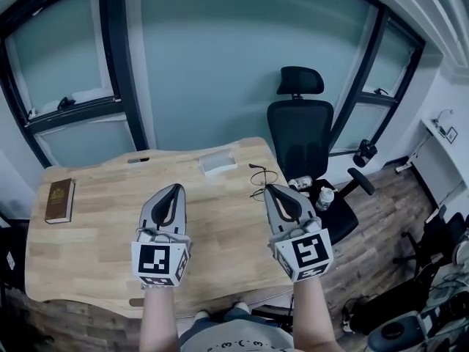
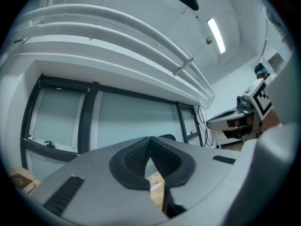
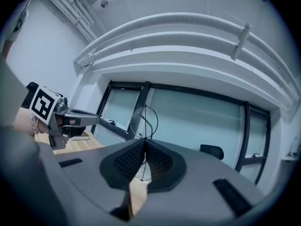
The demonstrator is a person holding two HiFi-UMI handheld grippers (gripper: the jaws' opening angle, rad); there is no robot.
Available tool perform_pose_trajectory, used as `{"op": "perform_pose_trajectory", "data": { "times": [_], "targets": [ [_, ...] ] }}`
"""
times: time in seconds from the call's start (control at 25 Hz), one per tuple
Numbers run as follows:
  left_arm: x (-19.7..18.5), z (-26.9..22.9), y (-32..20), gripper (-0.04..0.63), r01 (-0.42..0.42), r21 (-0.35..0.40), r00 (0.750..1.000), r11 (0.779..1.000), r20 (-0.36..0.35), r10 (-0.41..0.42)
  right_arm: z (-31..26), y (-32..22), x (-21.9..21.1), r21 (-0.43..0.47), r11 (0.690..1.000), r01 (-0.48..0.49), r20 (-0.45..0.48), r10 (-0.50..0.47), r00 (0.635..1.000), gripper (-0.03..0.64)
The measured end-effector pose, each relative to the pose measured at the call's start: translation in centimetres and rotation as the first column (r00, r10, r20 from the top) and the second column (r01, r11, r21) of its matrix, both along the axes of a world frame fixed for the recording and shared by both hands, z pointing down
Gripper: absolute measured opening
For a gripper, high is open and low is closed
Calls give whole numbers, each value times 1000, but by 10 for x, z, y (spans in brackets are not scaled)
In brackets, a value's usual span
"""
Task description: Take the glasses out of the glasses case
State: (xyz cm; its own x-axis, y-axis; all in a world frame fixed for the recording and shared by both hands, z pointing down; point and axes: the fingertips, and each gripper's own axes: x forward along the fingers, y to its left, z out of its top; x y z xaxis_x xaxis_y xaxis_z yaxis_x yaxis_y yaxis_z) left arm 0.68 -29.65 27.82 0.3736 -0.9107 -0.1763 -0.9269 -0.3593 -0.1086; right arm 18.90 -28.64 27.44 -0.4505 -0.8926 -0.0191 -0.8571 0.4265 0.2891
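Holding the glasses [image 3: 143,120] in the right gripper [image 3: 143,144], I am looking at them from very close: the two pads are clenched on one thin wire of the frame. A round lens ring is standing up just above the fingertips, and the wire is running down between them. So the long axis of the piece I am gripping is going across the jaws, not along them.

In the head view the glasses [image 1: 260,178] are hanging in the air to the right of the glasses case [image 1: 218,161] and a little nearer to me, apart from it. The case itself is lying on the far part of the table [image 1: 95,248]. I cannot tell whether its lid is open.

The left gripper [image 2: 150,140] is pressed together on nothing; between its pads I am seeing only the table and the window behind. It is hovering on the near left side of the case, well apart from the glasses.

I am judging that the glasses are already out of the case. What remains is probably to put them down on the wood beside the case. For this the right gripper is the nearer one, since the frame is at its own fingertips. Because the grip is on a thin wire only, I am thinking the frame may swing or slip if I am tilting the hand too fast.
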Motion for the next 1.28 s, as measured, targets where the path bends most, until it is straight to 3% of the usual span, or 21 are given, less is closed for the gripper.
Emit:
{"op": "perform_pose_trajectory", "data": {
  "times": [0.28,0.68,1.28],
  "targets": [
    [12,-7,3,16,46,16,998,999,33,-46,-12,0,29,22,1000,-1,65,0,998,15],
    [33,-10,-1,17,44,23,997,999,66,-45,-12,-4,47,30,1000,0,50,-2,999,15],
    [33,-12,-2,17,22,33,995,999,95,-25,-13,-8,37,43,999,9,54,-11,998,15]
  ]
}}
